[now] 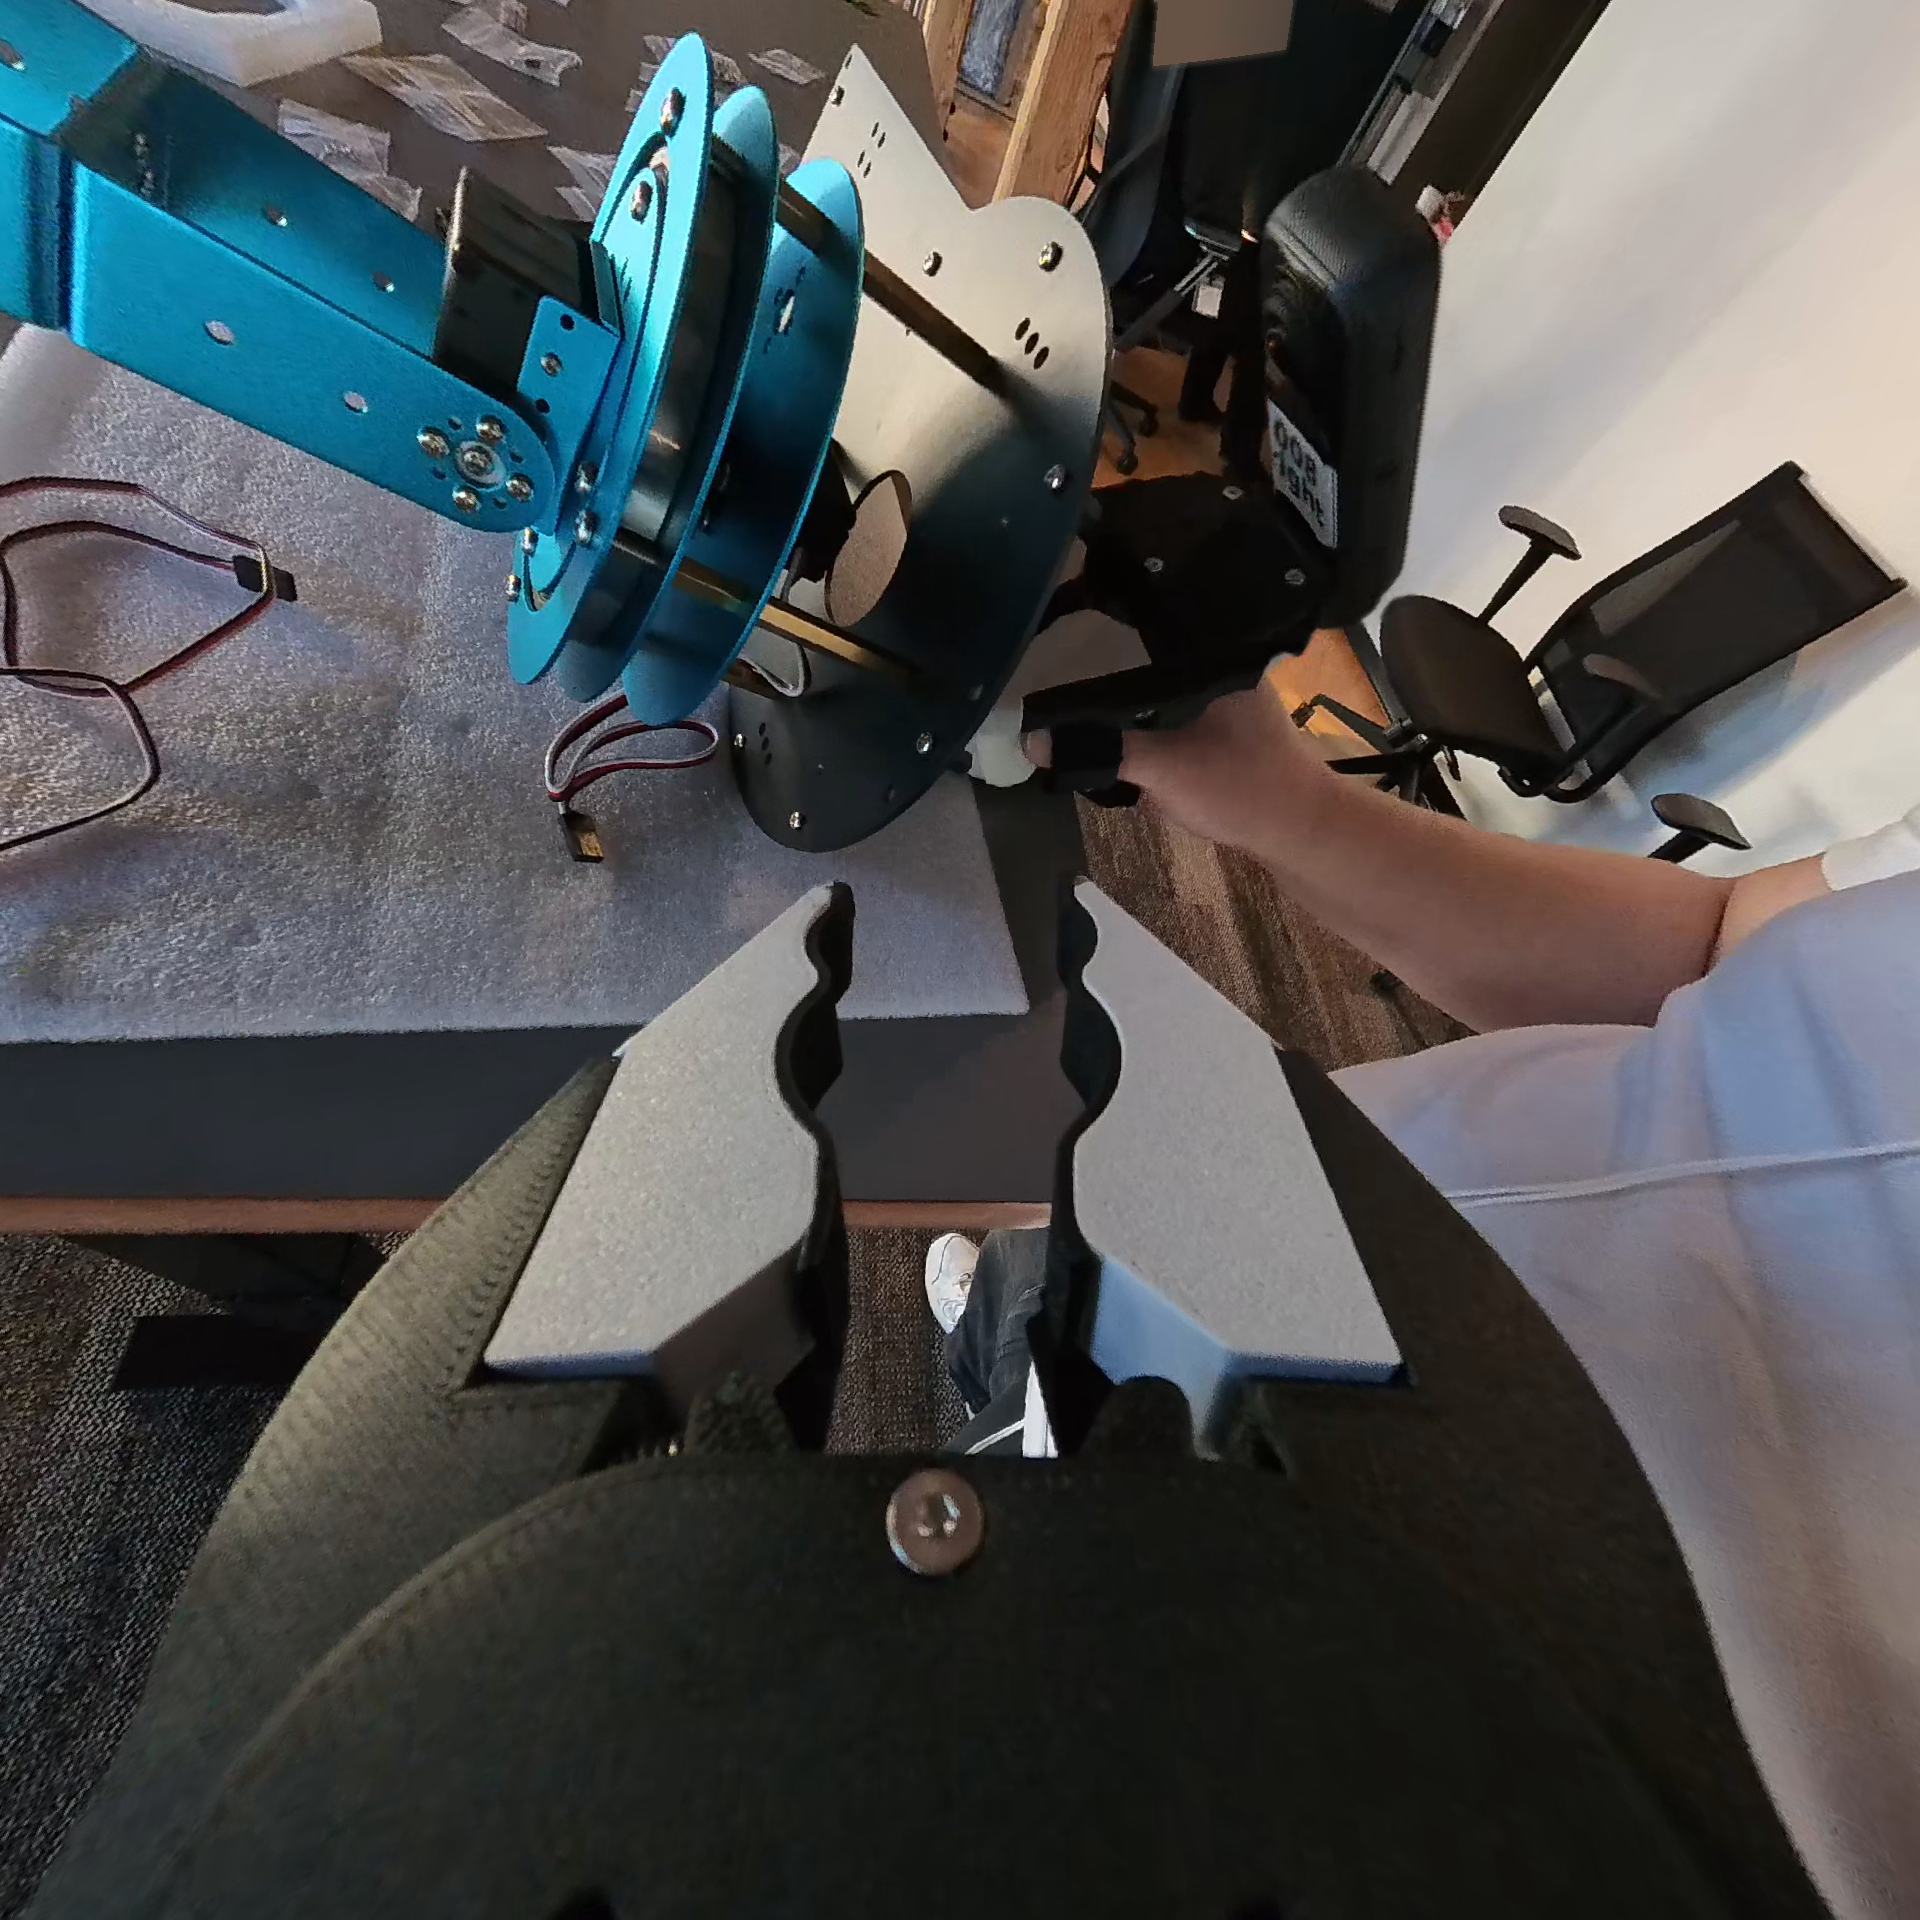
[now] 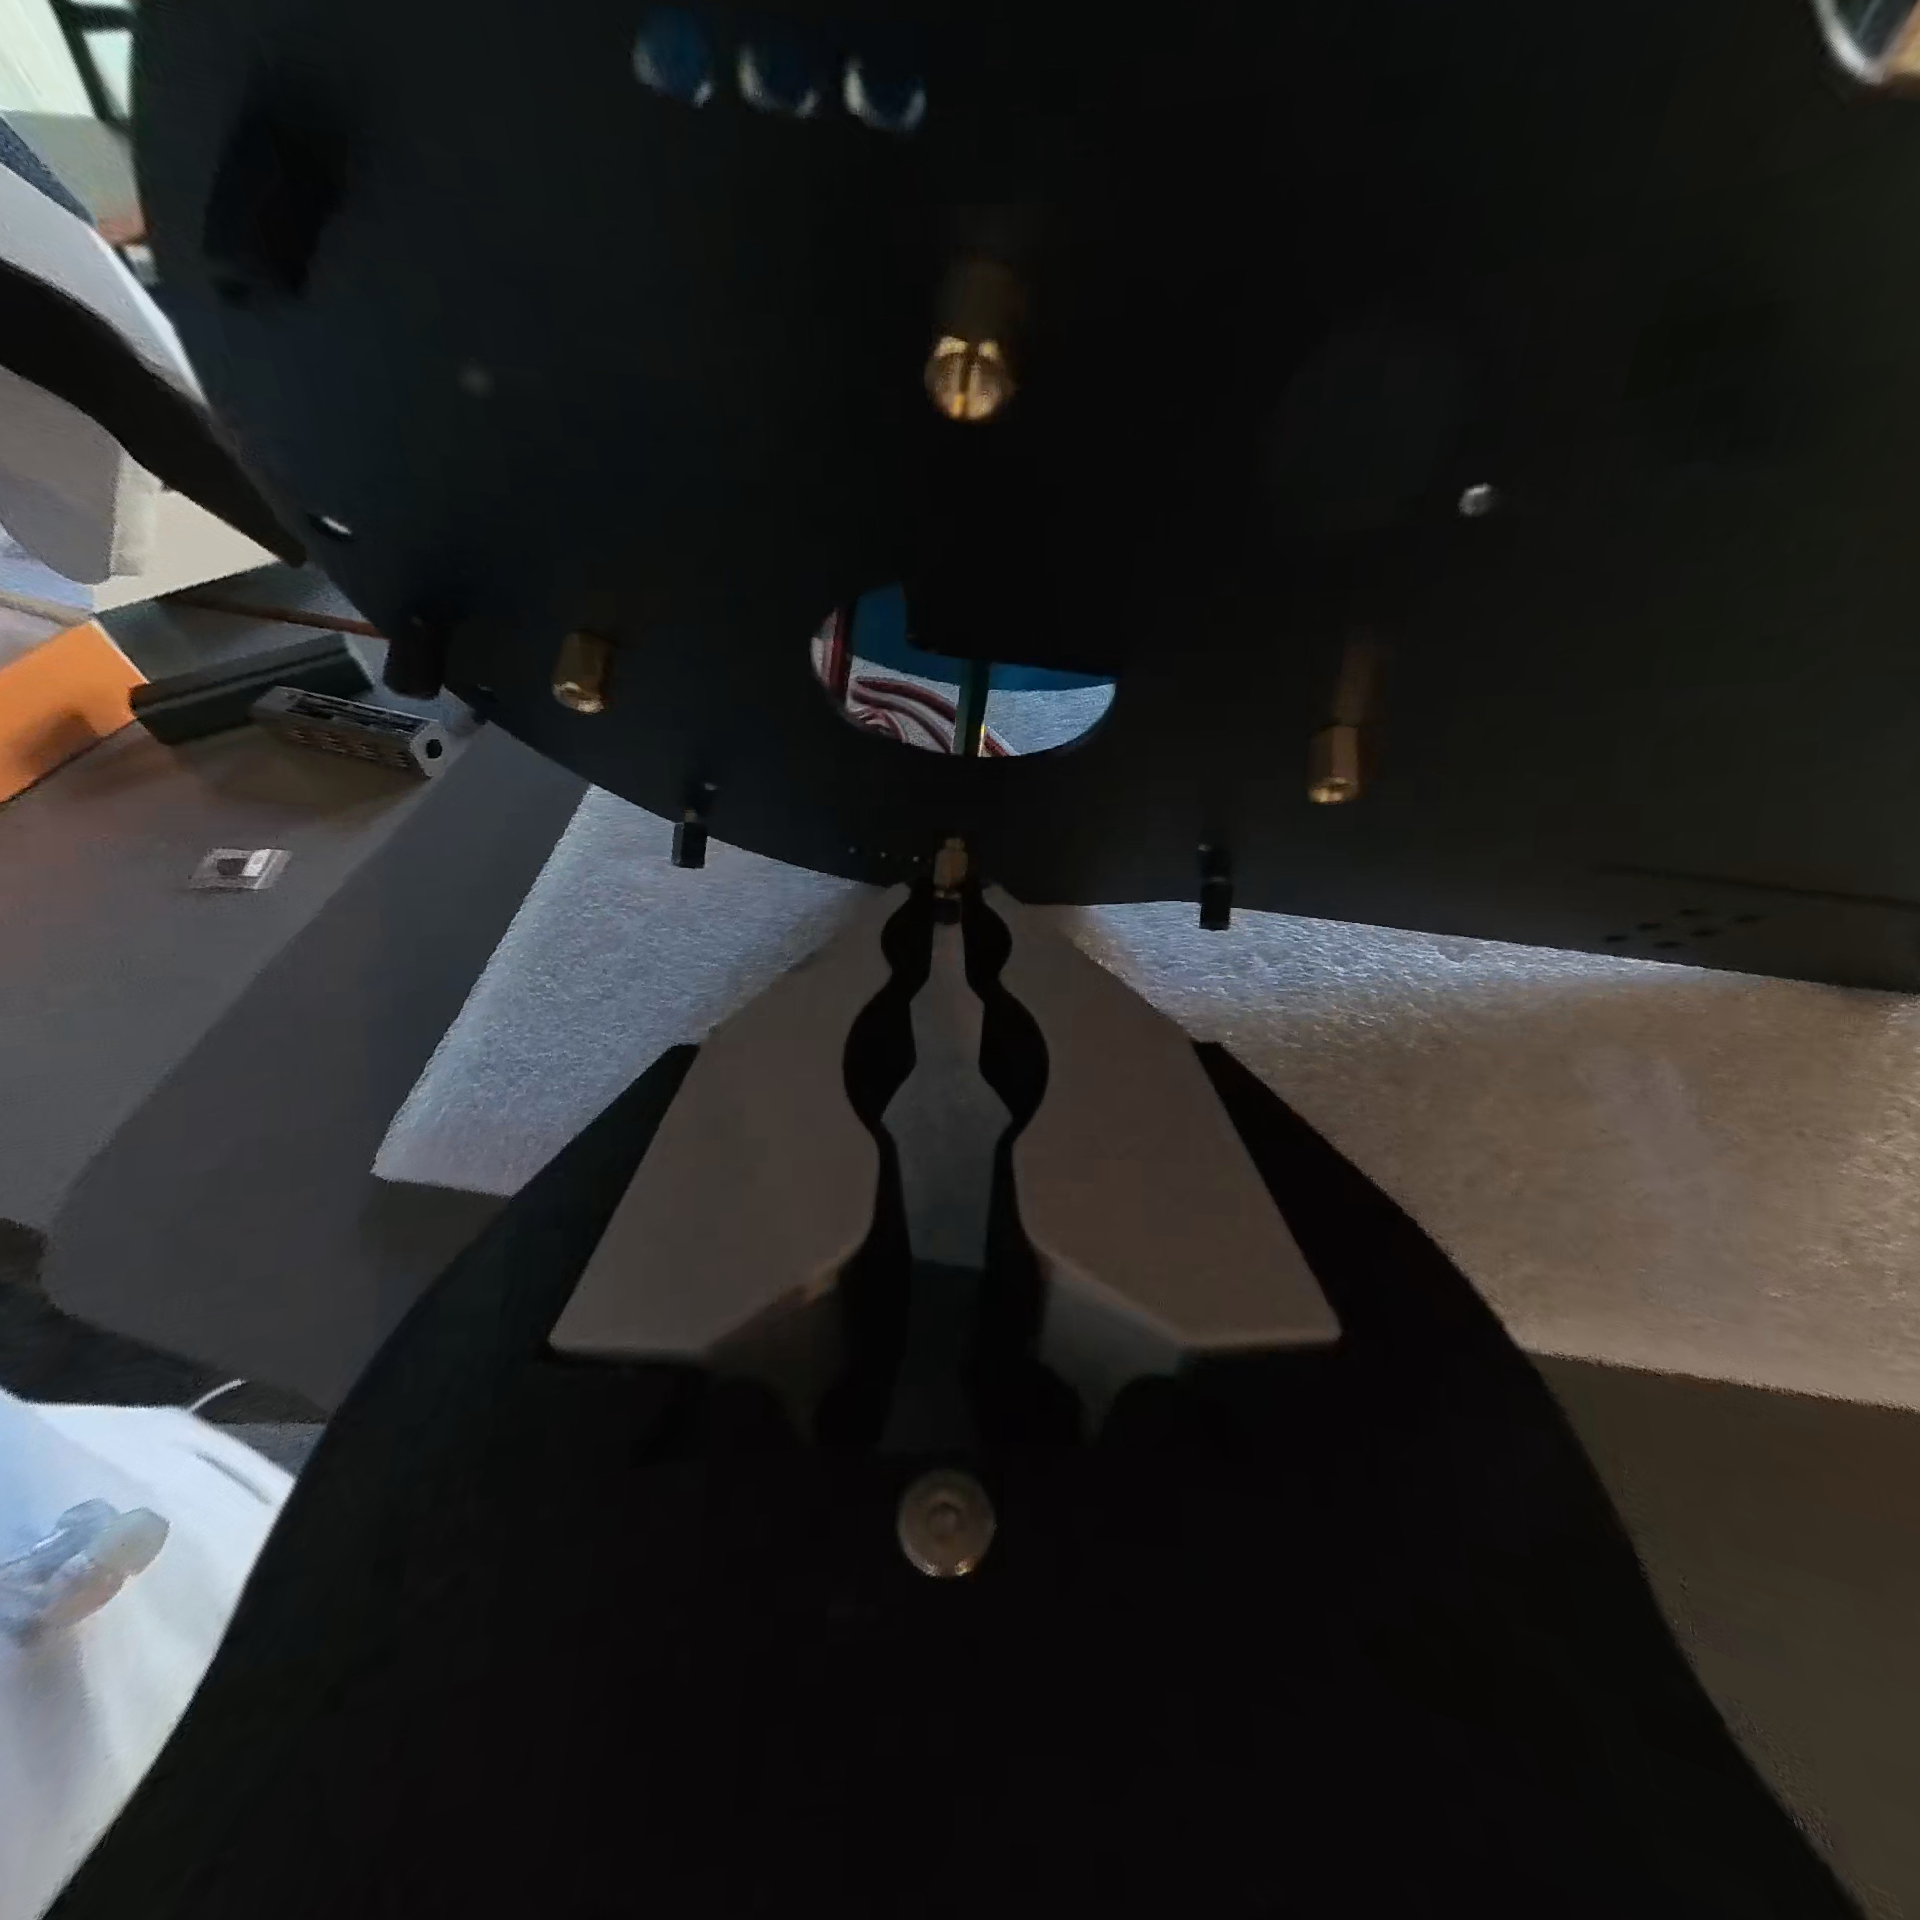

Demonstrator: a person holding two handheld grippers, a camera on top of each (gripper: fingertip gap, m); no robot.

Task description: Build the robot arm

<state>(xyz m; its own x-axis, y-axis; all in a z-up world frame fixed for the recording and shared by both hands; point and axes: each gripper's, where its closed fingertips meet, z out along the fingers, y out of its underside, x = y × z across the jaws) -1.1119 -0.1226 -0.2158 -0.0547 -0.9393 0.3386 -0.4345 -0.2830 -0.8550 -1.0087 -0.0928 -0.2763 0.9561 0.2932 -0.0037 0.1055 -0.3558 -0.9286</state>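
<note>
A blue metal robot arm (image 1: 260, 281) lies tilted over a grey foam mat (image 1: 364, 831). It ends in blue discs (image 1: 675, 395) bolted to a black round base plate (image 1: 966, 436). My left gripper (image 1: 956, 899) is open and empty, a little in front of the plate's lower edge, over the mat's corner. In the right wrist view the plate's underside (image 2: 1143, 312) fills the frame, with several brass standoffs (image 2: 971, 364) on it. My right gripper (image 2: 945, 914) is pinched on a small brass standoff (image 2: 948, 868) at the plate's lower edge. It also shows behind the plate in the left wrist view (image 1: 1195, 623), held by a hand.
Servo wires (image 1: 94, 665) and a loose plug (image 1: 582, 831) lie on the mat. Small plastic bags (image 1: 436, 94) lie on the table behind. Office chairs (image 1: 1558, 675) stand on the floor to the right. A grey metal block (image 2: 353, 727) and a small packet (image 2: 239, 868) lie on the table. Tip to tip, the grippers are about 12 centimetres apart.
</note>
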